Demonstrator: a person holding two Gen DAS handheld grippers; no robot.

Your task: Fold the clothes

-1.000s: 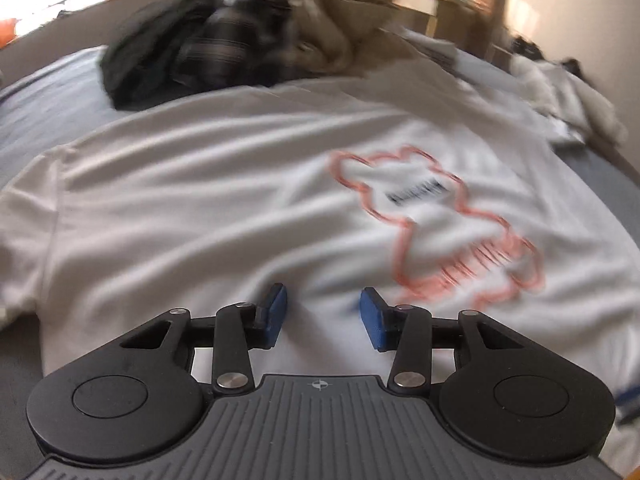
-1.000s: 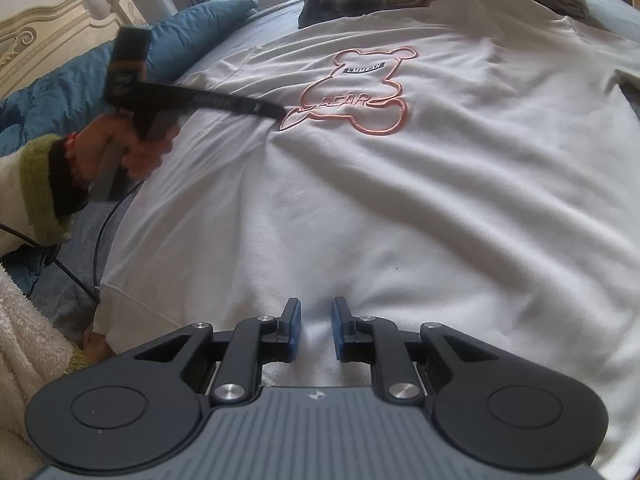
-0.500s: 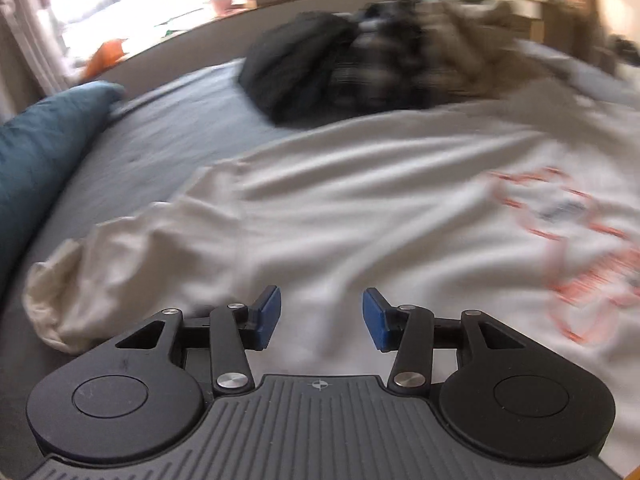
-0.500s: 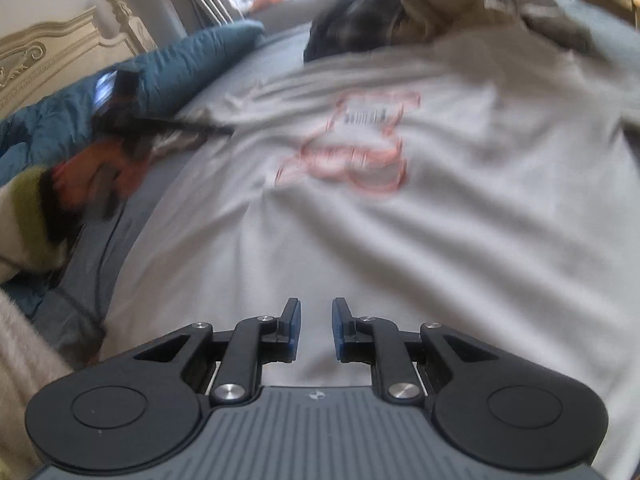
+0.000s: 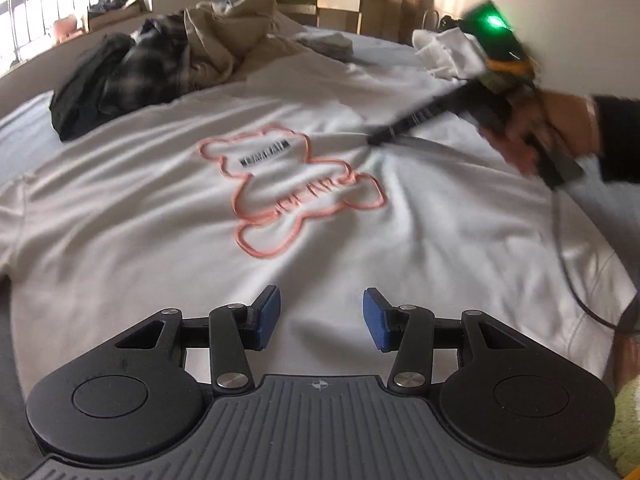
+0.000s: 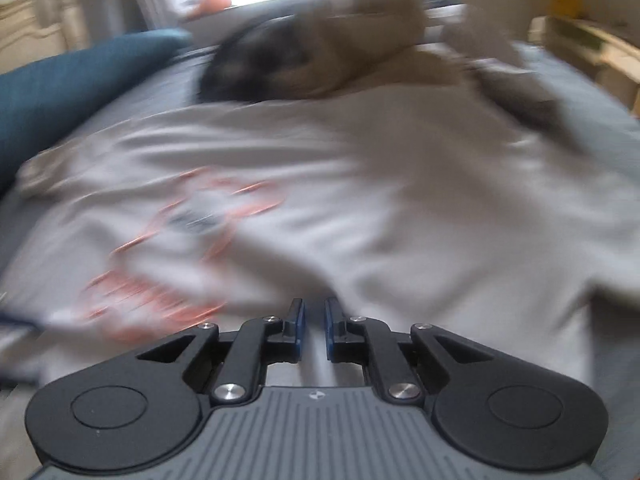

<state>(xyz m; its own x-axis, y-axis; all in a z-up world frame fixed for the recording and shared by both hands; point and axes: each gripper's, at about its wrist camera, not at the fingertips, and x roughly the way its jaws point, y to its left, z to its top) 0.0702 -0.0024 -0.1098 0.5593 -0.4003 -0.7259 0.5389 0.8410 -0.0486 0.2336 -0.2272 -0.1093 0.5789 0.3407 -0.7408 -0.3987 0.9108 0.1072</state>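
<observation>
Currently, by item:
Shirt: white sweatshirt (image 5: 168, 240) lies flat on the bed (image 5: 24, 128), bear print up.
Handling: likely soft, light, limp; best pinched at hem or sleeve edges.
Left gripper (image 5: 319, 316): fingers apart, empty.
Right gripper (image 6: 314, 328): nearly together, pinching shirt fabric.

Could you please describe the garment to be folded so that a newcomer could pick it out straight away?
On the grey bed, in front of the heap of dark and beige clothes, one white sweatshirt lies spread flat. Only it bears a pink outlined bear on its chest.
</observation>
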